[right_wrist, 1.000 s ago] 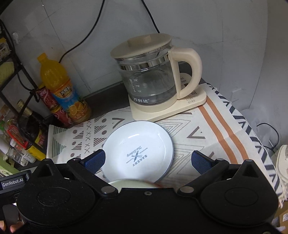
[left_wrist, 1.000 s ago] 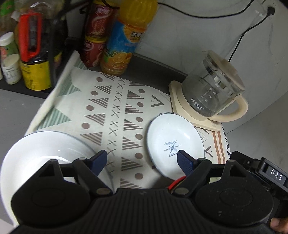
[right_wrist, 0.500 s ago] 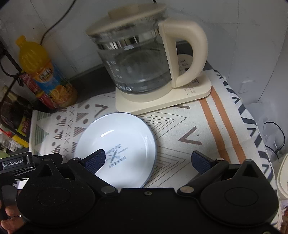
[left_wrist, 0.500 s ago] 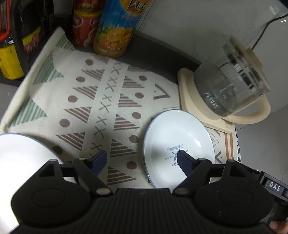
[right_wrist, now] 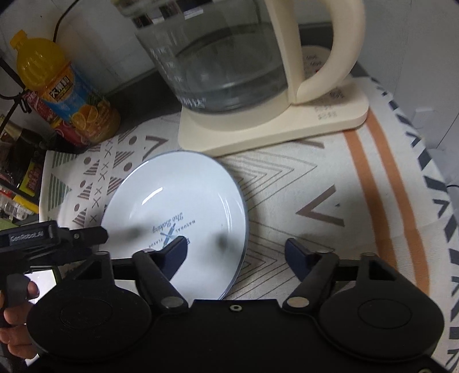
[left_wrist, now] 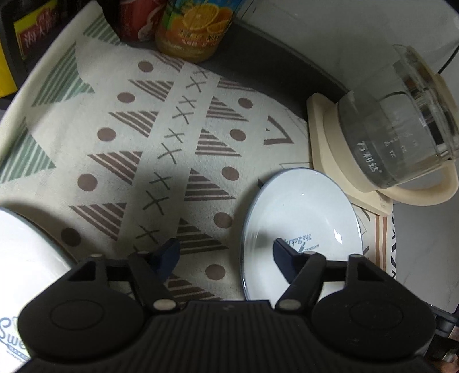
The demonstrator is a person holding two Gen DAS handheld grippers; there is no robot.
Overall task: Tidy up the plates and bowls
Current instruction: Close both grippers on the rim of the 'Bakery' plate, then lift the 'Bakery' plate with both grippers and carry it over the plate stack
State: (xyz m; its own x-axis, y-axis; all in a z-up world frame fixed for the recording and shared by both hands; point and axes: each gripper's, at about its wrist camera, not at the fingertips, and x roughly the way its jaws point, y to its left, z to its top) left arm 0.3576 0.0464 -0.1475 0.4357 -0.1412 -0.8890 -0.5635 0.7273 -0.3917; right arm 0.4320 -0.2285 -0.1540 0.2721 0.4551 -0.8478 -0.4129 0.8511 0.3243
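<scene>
A small white plate point(left_wrist: 301, 218) with a blue rim and printed lettering lies on the patterned cloth point(left_wrist: 129, 149), just in front of the kettle base. My left gripper point(left_wrist: 226, 252) straddles its left rim, one finger over the plate and one over the cloth. Its jaws are closing and the pads do not touch the rim. My right gripper point(right_wrist: 236, 252) straddles the right rim of the same plate point(right_wrist: 178, 200) and is closing too, its pads apart from the rim. A larger white plate point(left_wrist: 25, 258) sits at the lower left.
A glass kettle point(right_wrist: 229, 57) on a cream base point(right_wrist: 287, 129) stands right behind the small plate. An orange juice bottle point(left_wrist: 195, 28) and red cans point(left_wrist: 134, 20) line the back. The left gripper's black housing point(right_wrist: 28, 238) and a hand point(right_wrist: 14, 310) show at the left.
Both grippers have come down and closer to the small plate, which now fills more of each view. Both pairs of jaws have narrowed. The plate has not moved.
</scene>
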